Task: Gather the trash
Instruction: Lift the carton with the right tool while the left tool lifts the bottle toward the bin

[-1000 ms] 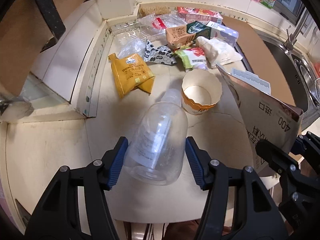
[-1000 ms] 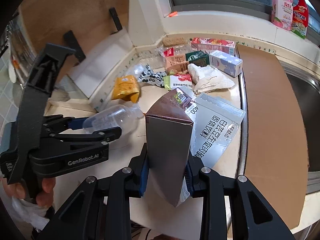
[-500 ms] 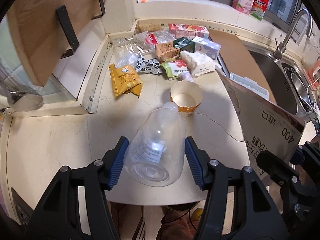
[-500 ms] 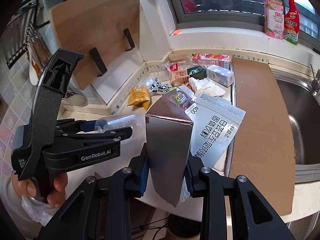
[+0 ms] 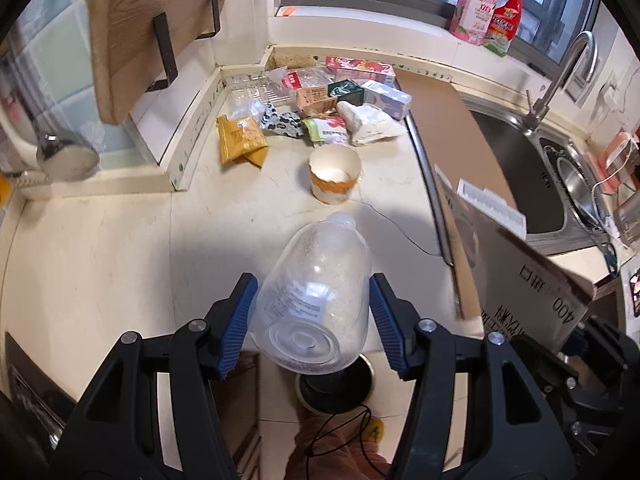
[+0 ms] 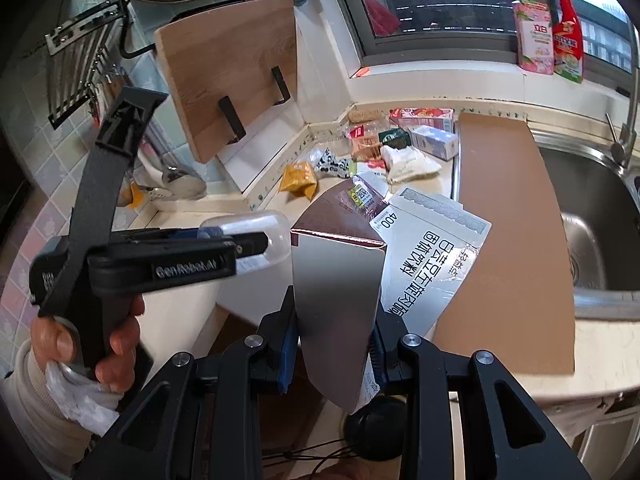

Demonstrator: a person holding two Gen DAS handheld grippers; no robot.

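My left gripper (image 5: 310,316) is shut on a clear plastic bottle (image 5: 314,300), base toward the camera, held past the counter's front edge. The bottle also shows in the right wrist view (image 6: 256,236). My right gripper (image 6: 334,344) is shut on a flattened silver carton (image 6: 340,300) with printed flaps, held up over the counter edge; the carton shows at the right of the left wrist view (image 5: 516,276). On the counter stand a paper cup (image 5: 335,174), a yellow snack bag (image 5: 241,142) and a heap of wrappers and cartons (image 5: 344,100).
A brown board (image 6: 504,232) lies beside the steel sink (image 6: 592,208) at the right. A wooden cutting board (image 6: 236,76) leans on the left wall. Spray bottles (image 6: 548,24) stand on the window sill. A dark round object (image 5: 336,384) sits on the floor below.
Both grippers have pulled back and up from the counter with the bottle and carton still held. The counter trash looks farther away and the floor below has come into view.
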